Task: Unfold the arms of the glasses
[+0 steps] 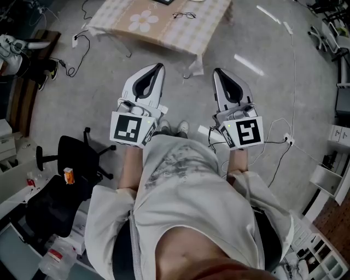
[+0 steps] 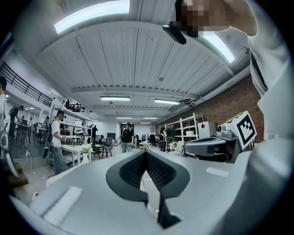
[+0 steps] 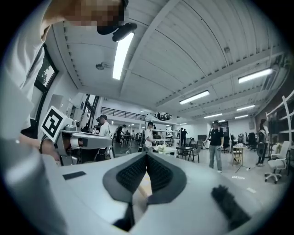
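Glasses [image 1: 184, 15] lay at twelve o'clock on the tabletop [image 1: 205, 27], well apart, axis nine-to-three; my left claw [image 1: 158, 66] and right claw [image 1: 217, 71], about equally near, were closed and empty.

Beige checked tablecloth [image 1: 188, 35] with white flower [image 1: 143, 21], dark thin-framed glasses [image 1: 184, 15], black chair [image 1: 76, 156], grey floor [image 1: 82, 98]
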### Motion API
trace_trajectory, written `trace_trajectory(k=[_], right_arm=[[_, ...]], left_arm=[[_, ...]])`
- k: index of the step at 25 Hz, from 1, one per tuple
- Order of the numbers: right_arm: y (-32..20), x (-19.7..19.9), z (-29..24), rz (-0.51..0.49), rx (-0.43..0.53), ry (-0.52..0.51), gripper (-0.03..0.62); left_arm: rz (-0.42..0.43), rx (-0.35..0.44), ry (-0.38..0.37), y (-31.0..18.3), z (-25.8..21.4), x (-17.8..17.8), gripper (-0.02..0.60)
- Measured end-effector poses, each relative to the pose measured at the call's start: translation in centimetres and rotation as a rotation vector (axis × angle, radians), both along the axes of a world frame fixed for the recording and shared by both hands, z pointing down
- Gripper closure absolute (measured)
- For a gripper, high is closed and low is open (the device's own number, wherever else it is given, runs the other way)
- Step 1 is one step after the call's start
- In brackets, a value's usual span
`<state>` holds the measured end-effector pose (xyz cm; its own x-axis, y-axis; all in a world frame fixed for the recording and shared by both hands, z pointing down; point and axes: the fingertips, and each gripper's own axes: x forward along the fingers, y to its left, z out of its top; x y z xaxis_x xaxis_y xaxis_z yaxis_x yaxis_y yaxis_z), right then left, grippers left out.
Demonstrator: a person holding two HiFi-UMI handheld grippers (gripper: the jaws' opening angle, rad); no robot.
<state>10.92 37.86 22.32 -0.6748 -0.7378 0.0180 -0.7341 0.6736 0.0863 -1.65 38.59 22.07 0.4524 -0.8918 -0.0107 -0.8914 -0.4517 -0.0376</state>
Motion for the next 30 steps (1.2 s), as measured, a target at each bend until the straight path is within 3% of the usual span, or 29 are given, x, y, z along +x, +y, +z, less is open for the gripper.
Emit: trace_trajectory(k=[14, 30], right_arm=[[-0.8, -1.0, 0.2, -0.015, 0.000, 0.007, 0.577], [-9.2, -5.2, 0.9, 0.062, -0.020, 0.067, 0.577]], left_arm=[[-0.026, -0.011, 0.014, -0.3, 0.6, -0.9, 0.572], [0.037, -0.027, 0.061, -9.5, 1.5, -5.5, 0.572]])
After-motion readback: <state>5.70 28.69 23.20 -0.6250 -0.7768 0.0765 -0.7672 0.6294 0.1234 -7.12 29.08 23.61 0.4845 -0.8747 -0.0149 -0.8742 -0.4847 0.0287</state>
